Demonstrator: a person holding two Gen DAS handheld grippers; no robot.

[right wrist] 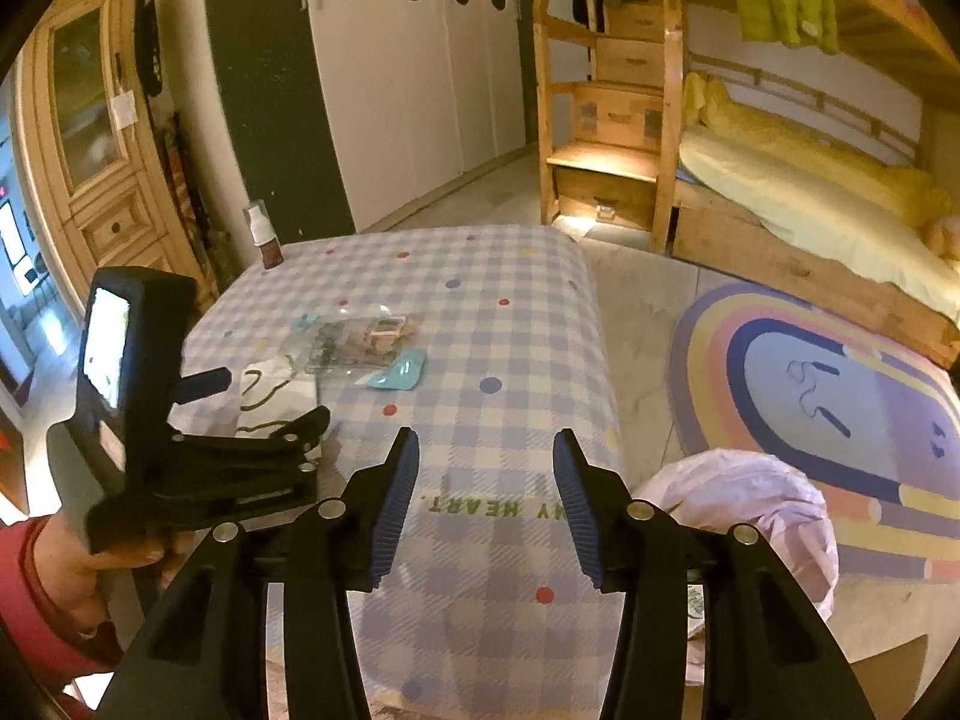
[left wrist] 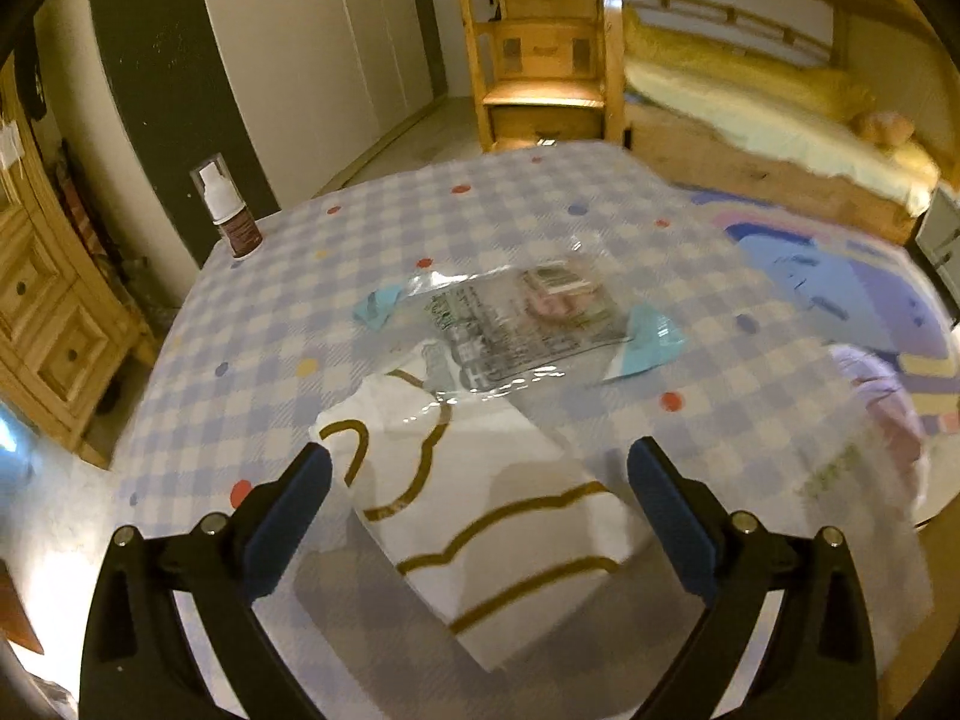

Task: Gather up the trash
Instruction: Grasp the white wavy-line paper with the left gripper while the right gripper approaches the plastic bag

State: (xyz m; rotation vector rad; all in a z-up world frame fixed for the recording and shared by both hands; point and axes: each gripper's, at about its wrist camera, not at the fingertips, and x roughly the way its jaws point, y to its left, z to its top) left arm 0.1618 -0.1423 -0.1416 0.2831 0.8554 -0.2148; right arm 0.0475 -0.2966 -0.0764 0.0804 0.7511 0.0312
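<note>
A white paper napkin with gold lines [left wrist: 480,516] lies on the checked tablecloth [left wrist: 252,360]. My left gripper [left wrist: 480,468] is open, its jaws wide on either side of the napkin, not touching it. Beyond it lie a clear plastic wrapper with print [left wrist: 528,318] and light blue scraps [left wrist: 651,339]. In the right wrist view the left gripper [right wrist: 240,402] hovers over the napkin [right wrist: 270,390], with the wrapper [right wrist: 354,342] and a blue scrap [right wrist: 399,372] behind. My right gripper [right wrist: 483,450] is open and empty above the near tablecloth [right wrist: 510,312].
A pump bottle [left wrist: 231,216] stands at the table's far left corner. A pale pink plastic bag [right wrist: 750,510] hangs at the table's right side. A rainbow rug [right wrist: 840,372], a wooden bunk bed [right wrist: 810,192] and a white wardrobe [right wrist: 408,78] lie beyond.
</note>
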